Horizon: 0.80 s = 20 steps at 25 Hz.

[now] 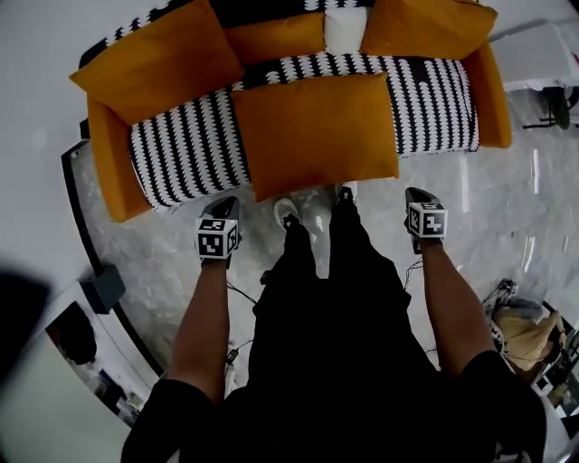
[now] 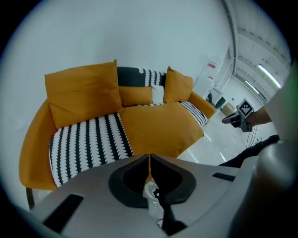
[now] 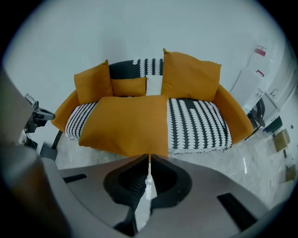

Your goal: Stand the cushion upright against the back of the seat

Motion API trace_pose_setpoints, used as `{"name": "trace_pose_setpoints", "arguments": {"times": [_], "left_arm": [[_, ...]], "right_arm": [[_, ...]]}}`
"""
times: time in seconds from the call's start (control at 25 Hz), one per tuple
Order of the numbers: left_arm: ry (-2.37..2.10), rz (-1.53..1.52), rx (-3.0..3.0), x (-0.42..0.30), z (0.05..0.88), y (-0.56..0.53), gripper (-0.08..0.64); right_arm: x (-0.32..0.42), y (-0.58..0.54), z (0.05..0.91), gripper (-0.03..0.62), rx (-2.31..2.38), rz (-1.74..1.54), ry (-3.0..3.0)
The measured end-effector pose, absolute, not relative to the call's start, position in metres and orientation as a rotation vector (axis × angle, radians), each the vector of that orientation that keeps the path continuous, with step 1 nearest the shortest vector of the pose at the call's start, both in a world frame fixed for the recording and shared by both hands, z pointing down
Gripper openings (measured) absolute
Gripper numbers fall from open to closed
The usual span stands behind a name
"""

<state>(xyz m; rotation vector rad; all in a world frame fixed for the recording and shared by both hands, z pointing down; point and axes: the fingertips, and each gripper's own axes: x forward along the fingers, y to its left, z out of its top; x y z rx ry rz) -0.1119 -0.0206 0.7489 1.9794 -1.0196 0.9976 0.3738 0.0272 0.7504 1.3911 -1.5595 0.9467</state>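
Observation:
A large orange cushion (image 1: 315, 131) lies flat on the middle of the sofa seat (image 1: 185, 149), its front edge hanging over the seat's rim. It also fills the centre of the left gripper view (image 2: 160, 128) and the right gripper view (image 3: 125, 123). My left gripper (image 1: 223, 207) is shut and empty, low in front of the sofa, left of the cushion's front corner. On the other side my right gripper (image 1: 420, 201) is also shut and empty, in front of the sofa's right half. Neither touches the cushion.
Two big orange cushions (image 1: 158, 59) (image 1: 425, 25) lean at the sofa's back corners, with a small orange one (image 1: 276, 38) and a white one (image 1: 346, 29) between them. The person's legs and shoes (image 1: 288, 212) stand on the marble floor before the sofa. Boxes and clutter (image 1: 525, 330) sit at the right.

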Motion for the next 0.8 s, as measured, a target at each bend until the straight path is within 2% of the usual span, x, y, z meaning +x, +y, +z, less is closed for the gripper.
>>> {"name": "trace_pose_setpoints", "arguments": {"times": [0.28, 0.36, 0.6, 0.72, 0.8], "left_arm": [[-0.943, 1.103, 1.789, -0.106, 0.84, 0.031, 0.025], [-0.913, 1.143, 1.747, -0.102, 0.864, 0.044, 0.111], [-0.931, 1.21, 1.725, -0.094, 0.905, 0.053, 0.144], [-0.93, 1.264, 1.695, -0.095, 0.918, 0.064, 0.154], [-0.917, 1.299, 1.679, -0.094, 0.929, 0.069, 0.16]], "right_arm": [[0.371, 0.03, 0.813, 0.041, 1.166, 0.888, -1.551], [0.378, 0.033, 0.832, 0.041, 1.125, 0.899, -1.533], [0.405, 0.033, 0.878, 0.043, 1.075, 0.88, -1.478], [0.41, 0.043, 0.904, 0.113, 0.986, 0.887, -1.443], [0.413, 0.045, 0.922, 0.121, 0.941, 0.877, -1.436]]}}
